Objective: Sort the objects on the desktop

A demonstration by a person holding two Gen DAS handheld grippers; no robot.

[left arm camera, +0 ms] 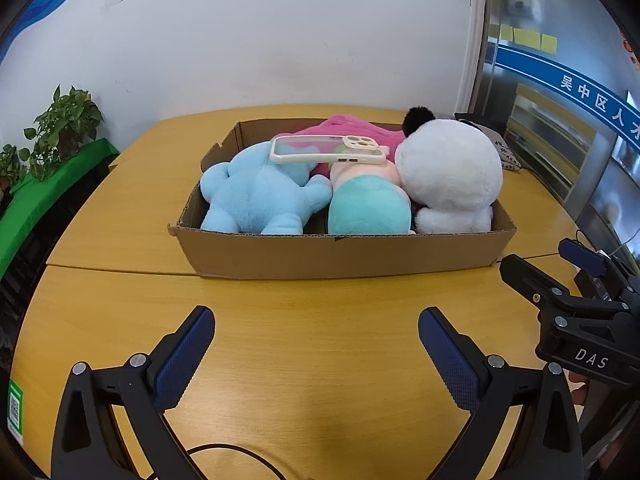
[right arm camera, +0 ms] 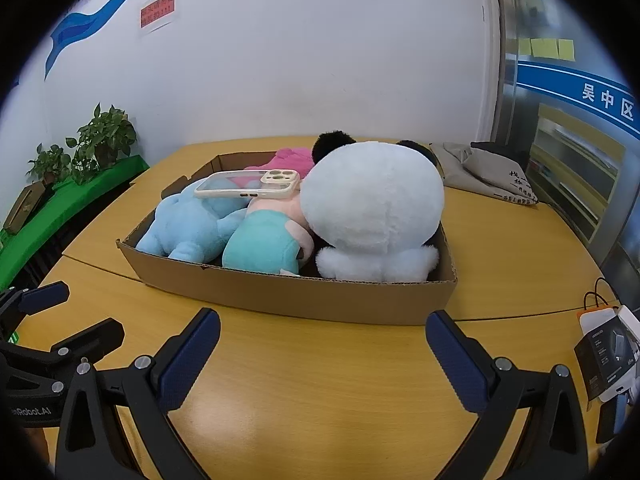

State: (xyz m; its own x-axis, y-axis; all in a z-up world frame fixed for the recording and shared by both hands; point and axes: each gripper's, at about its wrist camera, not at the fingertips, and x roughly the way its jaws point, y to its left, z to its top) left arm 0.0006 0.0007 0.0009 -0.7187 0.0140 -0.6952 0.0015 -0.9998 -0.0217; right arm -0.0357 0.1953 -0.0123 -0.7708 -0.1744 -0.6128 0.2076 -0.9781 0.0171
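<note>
We hold the left gripper and right gripper released; at twelve o'clock, the cream plastic phone case perhaps rests loosely atop plush toys in the brown cardboard tray.

A brown cardboard box is seen on a yellow wood-grain table. Within it, a light-blue plush at nine o'clock, a white, black-eared panda at three o'clock and a cream phone case are seen.

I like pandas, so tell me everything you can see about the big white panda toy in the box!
The panda toy is a fluffy white plush with round black ears. Only its back shows; no face is visible. It sits at the right end of the cardboard box, rising well above the rim. Its left side presses against the pink-and-teal plush. No tool touches it.
</note>
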